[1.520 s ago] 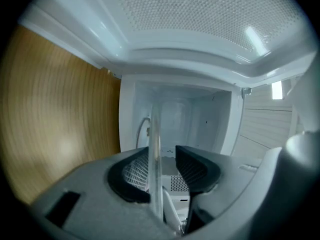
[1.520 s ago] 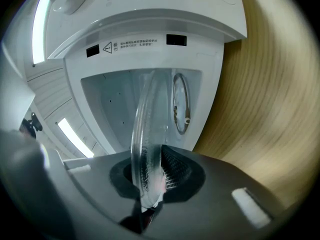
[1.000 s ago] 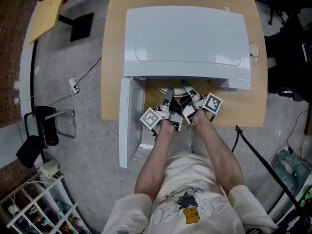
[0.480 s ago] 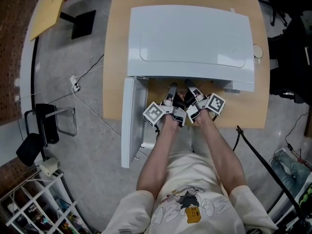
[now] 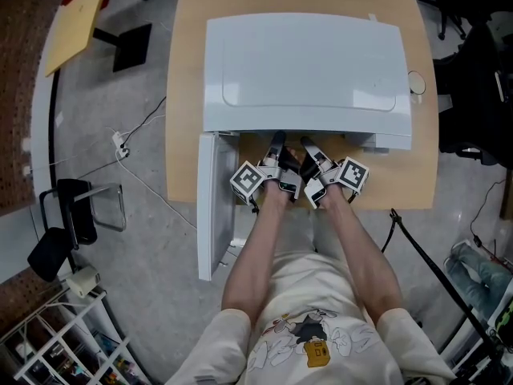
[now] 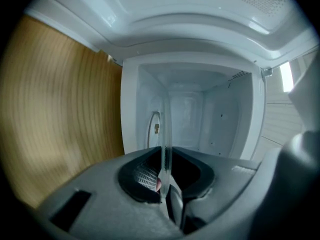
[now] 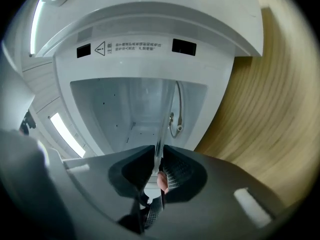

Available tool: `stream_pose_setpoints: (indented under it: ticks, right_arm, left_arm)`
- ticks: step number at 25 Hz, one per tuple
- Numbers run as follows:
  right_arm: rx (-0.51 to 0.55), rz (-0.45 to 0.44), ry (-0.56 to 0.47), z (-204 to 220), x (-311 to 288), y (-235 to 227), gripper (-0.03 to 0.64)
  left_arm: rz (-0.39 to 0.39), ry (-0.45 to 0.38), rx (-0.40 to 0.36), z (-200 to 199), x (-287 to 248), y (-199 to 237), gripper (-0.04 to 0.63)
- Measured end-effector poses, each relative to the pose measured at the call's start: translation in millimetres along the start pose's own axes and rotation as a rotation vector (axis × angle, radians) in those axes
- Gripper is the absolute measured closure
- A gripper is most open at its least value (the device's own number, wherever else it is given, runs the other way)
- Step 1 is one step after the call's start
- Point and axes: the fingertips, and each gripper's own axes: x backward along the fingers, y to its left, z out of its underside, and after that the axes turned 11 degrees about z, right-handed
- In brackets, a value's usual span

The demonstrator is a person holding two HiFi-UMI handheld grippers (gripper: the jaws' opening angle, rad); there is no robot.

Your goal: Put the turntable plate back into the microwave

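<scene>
Head view, from above, has a light wooden table point(image 5: 186, 95) filling the upper middle of the frame. A white microwave point(image 5: 309, 66) sits on it and covers most of its top. The microwave's door point(image 5: 207, 207) hangs open, jutting toward the lower left past the table edge.

At the open front, just below the microwave's lower edge in the frame, the person's two forearms point(image 5: 264, 247) reach up from the bottom. The left gripper point(image 5: 277, 139) and right gripper point(image 5: 308, 146) sit side by side, close together, both pointing into the opening. From this view the microwave's top hides most of what they carry.

The left gripper view looks into the white cavity point(image 6: 200, 114), with the tabletop wood on the frame's left. The clear glass turntable plate point(image 6: 164, 134) is seen edge-on as a thin strip rising from the jaws toward the cavity. It lies flat, parallel with the tabletop, and its far part is already inside the opening. The jaws stand only a narrow way apart and are pinched on the plate's near rim.

The right gripper view gives the mirror of this, with the wood on the frame's right. The plate's edge runs up from the jaws into the cavity, and those jaws too are clamped on the rim.

A thin pale ring point(image 7: 177, 111) shows deeper in the cavity. A warning label point(image 7: 137, 46) sits on the microwave's front face near the top of the frame.
</scene>
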Motion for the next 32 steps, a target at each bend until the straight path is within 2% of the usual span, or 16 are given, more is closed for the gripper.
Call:
stream_pose_setpoints:
  ticks: [5,8,10,12,15,18,20,22,23,28,32]
  right_arm:
    - [-0.020,0.034,-0.040,-9,-4,-7,0.563]
    - [-0.013,0.065,-0.044,-14,-11,-11,0.565]
    - [-0.020,0.088,-0.038,-18,-15,-13,0.565]
    - [-0.021,0.120,-0.039,-22,-15,-18,0.566]
    - [-0.023,0.149,-0.037,-21,-12,-26,0.571]
    - [-0.030,0.147,-0.053,-21,-9,-29,0.572]
    - [-0.040,0.165,-0.055,-21,-9,-35,0.574]
    - [-0.059,0.179,-0.049,-22,-8,-41,0.575]
    - [-0.071,0.176,-0.046,-22,-9,-42,0.575]
    - [-0.115,0.160,-0.046,-25,-9,-42,0.561]
    - [-0.120,0.163,-0.055,-23,-1,-44,0.551]
  left_arm:
    - [-0.055,0.047,0.006,5,10,8,0.551]
    - [-0.065,0.080,-0.045,11,20,5,0.555]
    - [-0.076,0.103,-0.088,13,19,3,0.593]
    - [-0.072,0.108,-0.079,15,14,3,0.596]
    - [-0.040,0.111,-0.059,15,-1,-2,0.597]
    - [-0.016,0.158,-0.085,21,-17,-10,0.596]
    - [0.062,0.200,-0.092,30,-22,-27,0.595]
    - [0.158,0.220,-0.050,39,-20,-43,0.595]
    - [0.180,0.220,-0.033,39,-17,-44,0.595]
    - [0.156,0.199,-0.019,30,3,-24,0.596]
    - [0.168,0.187,0.002,28,15,-15,0.595]
